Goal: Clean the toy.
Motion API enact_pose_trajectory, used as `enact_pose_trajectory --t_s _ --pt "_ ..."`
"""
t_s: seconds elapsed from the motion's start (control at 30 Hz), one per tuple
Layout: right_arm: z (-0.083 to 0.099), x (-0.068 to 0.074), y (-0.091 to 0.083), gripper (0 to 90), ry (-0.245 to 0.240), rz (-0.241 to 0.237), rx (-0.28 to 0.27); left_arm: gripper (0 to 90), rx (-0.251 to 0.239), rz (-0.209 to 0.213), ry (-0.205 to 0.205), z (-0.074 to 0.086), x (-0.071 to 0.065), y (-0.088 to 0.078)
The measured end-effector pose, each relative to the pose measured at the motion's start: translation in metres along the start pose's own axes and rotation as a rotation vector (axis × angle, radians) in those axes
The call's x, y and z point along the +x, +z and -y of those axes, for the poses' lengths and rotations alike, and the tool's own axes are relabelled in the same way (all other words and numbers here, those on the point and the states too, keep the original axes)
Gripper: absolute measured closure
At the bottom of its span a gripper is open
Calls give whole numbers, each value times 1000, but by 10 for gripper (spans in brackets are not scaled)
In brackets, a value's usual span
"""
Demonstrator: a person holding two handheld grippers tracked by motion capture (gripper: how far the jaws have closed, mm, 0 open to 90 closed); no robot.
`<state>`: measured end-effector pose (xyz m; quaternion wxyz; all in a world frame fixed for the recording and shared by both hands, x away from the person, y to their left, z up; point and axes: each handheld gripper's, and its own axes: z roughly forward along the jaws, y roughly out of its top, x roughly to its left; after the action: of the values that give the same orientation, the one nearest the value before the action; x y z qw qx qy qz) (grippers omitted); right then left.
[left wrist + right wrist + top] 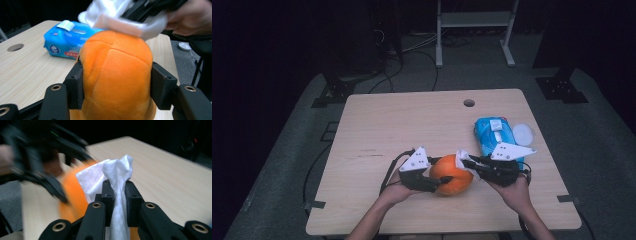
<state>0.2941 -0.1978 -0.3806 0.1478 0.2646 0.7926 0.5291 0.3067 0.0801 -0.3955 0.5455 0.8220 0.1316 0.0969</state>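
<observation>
1. So, left gripper (115,85) jaws clamp the orange plush pumpkin (451,175) near the desk's (412,120) front edge.
2. Right gripper (117,192) pinches a white wipe (117,170) touching its top.
3. Wiping looks barely begun; most remains.

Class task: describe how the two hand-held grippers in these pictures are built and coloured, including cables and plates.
Both the left gripper and the right gripper are black, each topped with a grey three-cornered plate dotted with small dark holes. A black cable trails from the left one. Up close, the blocky black pads sit on arms with brass-coloured ringed pivot holes. The forearms are bare; no sleeves show.
</observation>
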Motion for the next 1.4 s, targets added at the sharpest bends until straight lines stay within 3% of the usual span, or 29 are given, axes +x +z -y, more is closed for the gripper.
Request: enact_pose_trajectory --t_s 0.07,0.1,0.17,0.27,0.37,0.5,0.57,0.67,0.73,0.8,0.97,1.0,1.07,1.17,1.3,1.4 --pt "6 -6 4 798 35 -2 16 390 34 -13 -3 1 0 3" --pt "6 -4 5 799 29 2 24 390 47 -16 -1 2 -1 5" --pt "2 2 6 800 2 3 20 387 56 -19 -24 4 -1 9" --pt "-5 12 5 800 -19 -61 -16 381 70 -38 -39 5 -1 13" --pt "-7 19 8 799 -66 -45 5 381 69 -18 -42 3 -1 10" --pt "3 3 8 799 -8 -6 26 377 50 -13 -61 1 0 4" --pt "7 -4 7 799 37 -14 24 376 72 -28 -47 1 0 7" --pt "2 5 8 798 10 -41 15 366 106 -49 -52 4 -2 15" --pt "-4 16 10 798 -43 -73 13 356 96 -46 -66 4 -3 17" --pt "-6 21 13 798 -80 -51 32 336 100 -46 -58 3 -3 16" --pt "5 4 13 798 -14 -35 48 244 94 23 -79 4 -4 16" --pt "7 1 12 798 -6 -31 50 223 91 50 -79 3 -3 15" --pt "9 -3 8 797 -1 -8 60 206 65 65 -66 3 -3 13" --pt "10 -8 6 796 18 -7 55 158 54 47 -61 5 0 16" --pt "9 -7 8 796 6 -7 60 124 88 36 -52 19 2 28" --pt "7 -2 8 798 -25 10 62 209 74 13 -35 22 1 28"
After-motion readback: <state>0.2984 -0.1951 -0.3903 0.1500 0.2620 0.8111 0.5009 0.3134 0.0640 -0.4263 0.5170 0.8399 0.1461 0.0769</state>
